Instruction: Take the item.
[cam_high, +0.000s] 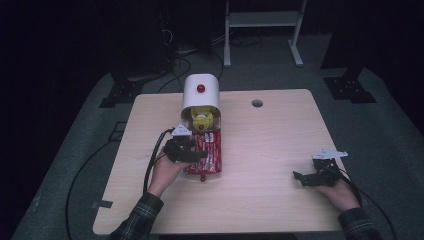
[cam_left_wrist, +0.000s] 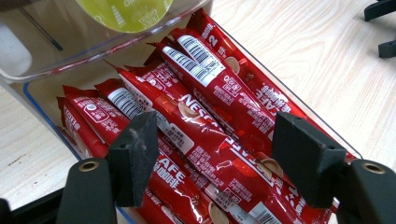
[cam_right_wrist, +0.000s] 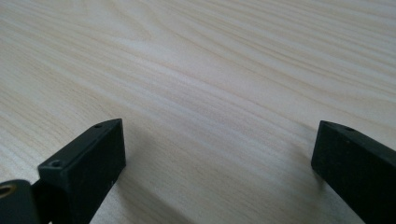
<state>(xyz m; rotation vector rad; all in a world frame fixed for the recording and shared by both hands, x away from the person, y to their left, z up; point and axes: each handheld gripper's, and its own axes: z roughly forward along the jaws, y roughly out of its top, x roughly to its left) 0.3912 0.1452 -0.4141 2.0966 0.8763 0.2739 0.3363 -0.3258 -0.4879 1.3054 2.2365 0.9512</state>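
Dark surroundings hide the room past the table from above; the left gripper covers part of the red packets. Its own view shows spread jaws straddling the packets untouched, tray cut off. Right gripper gapes over bare wood.

Yellow capsule cut off by top edge.

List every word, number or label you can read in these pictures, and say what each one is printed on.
"NESCAFE", partly cut off, on the red coffee stick packets in the clear tray.
"2" on a packet near the tray's far end.
Barcode digits and small print on the packets: too small to read.
Lettering on the yellow-green capsule lid: too blurred to read.
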